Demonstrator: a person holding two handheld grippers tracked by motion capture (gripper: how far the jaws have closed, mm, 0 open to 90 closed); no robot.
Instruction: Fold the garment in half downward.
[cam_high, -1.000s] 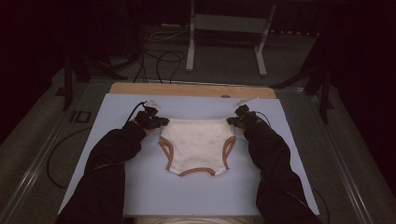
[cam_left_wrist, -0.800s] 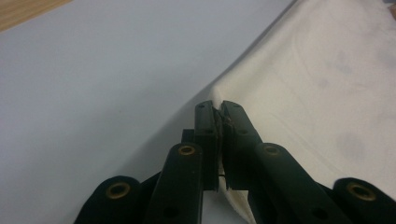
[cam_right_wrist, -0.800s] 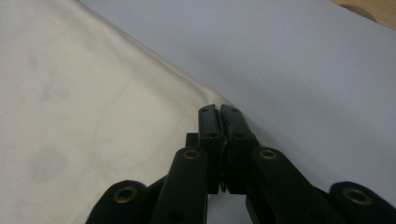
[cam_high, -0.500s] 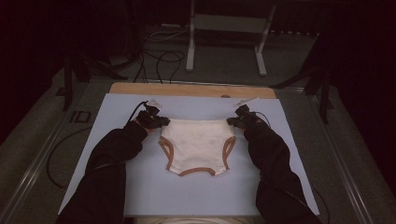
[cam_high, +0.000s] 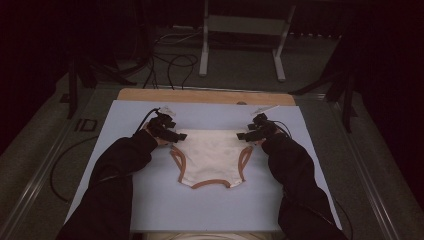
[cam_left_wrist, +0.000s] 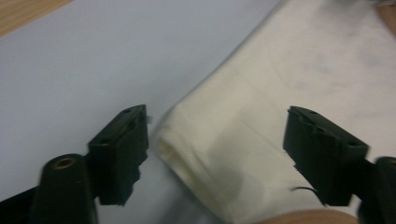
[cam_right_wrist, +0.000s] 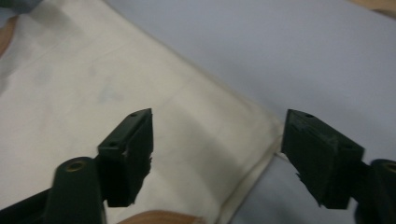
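Cream briefs (cam_high: 210, 155) with orange-brown trim lie flat on the pale blue mat (cam_high: 215, 212), waistband on the far side. My left gripper (cam_high: 175, 136) is at the waistband's left corner and my right gripper (cam_high: 245, 136) at its right corner. Both have just been opening. In the left gripper view the left gripper (cam_left_wrist: 217, 135) stands open, the folded corner of the briefs (cam_left_wrist: 261, 93) lying loose between its jaws. In the right gripper view the right gripper (cam_right_wrist: 217, 135) is open too, over the other corner of the briefs (cam_right_wrist: 93, 84), pads off the cloth.
A wooden board (cam_high: 205, 96) runs along the mat's far edge. Beyond the table, cables (cam_high: 170, 65) lie on the dark floor beside a metal stand (cam_high: 240, 45). Metal rails (cam_high: 45, 170) border the table's sides. Dark sleeves cover both forearms.
Both hands have stayed at the waistband corners. Their jaws have spread apart and the corners now rest on the mat. The briefs have not shifted.
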